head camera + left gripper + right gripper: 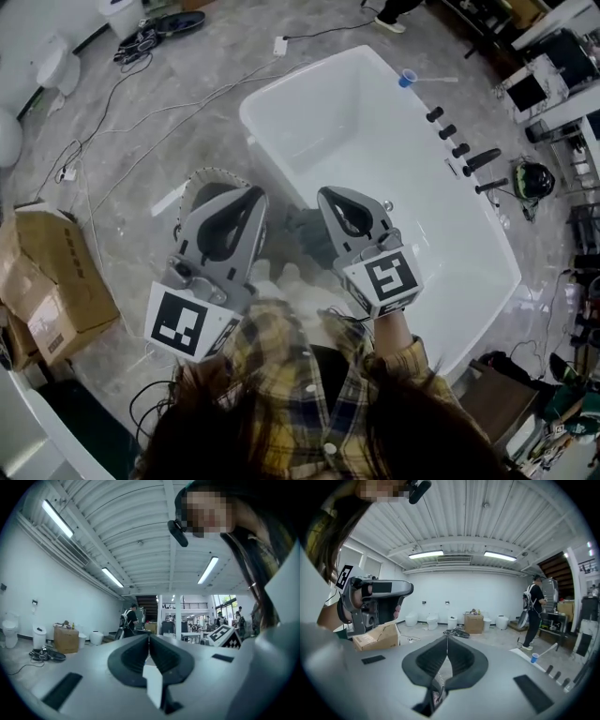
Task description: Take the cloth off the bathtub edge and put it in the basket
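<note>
A white bathtub (487, 234) fills the middle and right of the head view. A dark grey cloth (302, 232) lies on its near edge, showing between and below my two grippers. The basket (217, 174), with a pale dotted rim, stands on the floor left of the tub, mostly hidden behind my left gripper (255, 194). That gripper is shut with nothing at its tips, and it looks out level across the room (149, 637). My right gripper (326, 195) is also shut and empty, held over the tub's near corner (446, 638).
A cardboard box (52, 281) sits on the floor at the left, with cables (141, 103) trailing across the marble floor. Black tap handles (459, 150) and a blue cup (407, 79) line the tub's far rim. A person (534, 611) stands far off.
</note>
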Motion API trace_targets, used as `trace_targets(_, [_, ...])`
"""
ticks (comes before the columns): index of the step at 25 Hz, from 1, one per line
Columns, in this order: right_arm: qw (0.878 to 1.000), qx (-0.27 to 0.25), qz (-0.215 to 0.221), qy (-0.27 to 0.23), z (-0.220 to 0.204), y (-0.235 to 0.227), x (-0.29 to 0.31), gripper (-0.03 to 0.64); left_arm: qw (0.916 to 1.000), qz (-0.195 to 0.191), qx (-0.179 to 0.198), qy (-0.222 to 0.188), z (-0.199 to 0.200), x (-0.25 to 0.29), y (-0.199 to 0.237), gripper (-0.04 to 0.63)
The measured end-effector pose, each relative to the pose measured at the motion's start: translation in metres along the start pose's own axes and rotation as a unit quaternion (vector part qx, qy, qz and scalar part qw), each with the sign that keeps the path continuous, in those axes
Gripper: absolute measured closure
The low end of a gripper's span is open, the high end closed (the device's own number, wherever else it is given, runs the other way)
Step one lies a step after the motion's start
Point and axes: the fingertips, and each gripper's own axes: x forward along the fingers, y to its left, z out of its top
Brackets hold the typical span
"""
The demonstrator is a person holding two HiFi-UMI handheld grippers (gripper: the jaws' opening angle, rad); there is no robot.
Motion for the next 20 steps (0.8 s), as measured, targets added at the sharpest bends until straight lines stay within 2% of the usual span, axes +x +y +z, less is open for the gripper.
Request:
trace_targets(5, [0.997, 0.016, -0.073, 0.004, 0.002, -0.032, -0.003, 0.601, 0.9966, -0.08, -0.007, 0.019, -0.004, 0.039, -0.005, 0.575])
trace_targets(11, [0.988, 0.035, -0.151, 0.01, -0.005, -0.063, -0.024, 0.601, 0.9879, -0.153, 0.006, 0.024, -0.013, 0.075, -0.012, 0.575])
trace_targets(15, [0.98, 0.045, -0.193, 0.02, -0.019, -0.079, -0.038, 0.601, 0.9787, -0.202, 0.0, 0.034, -0.026, 0.092, -0.029, 0.575])
trace_targets(20, [0.968, 0.06, -0.239, 0.043, -0.045, -0.096, -0.055, 0.6, 0.9626, -0.261, -0.015, 0.069, -0.061, 0.111, -0.053, 0.575])
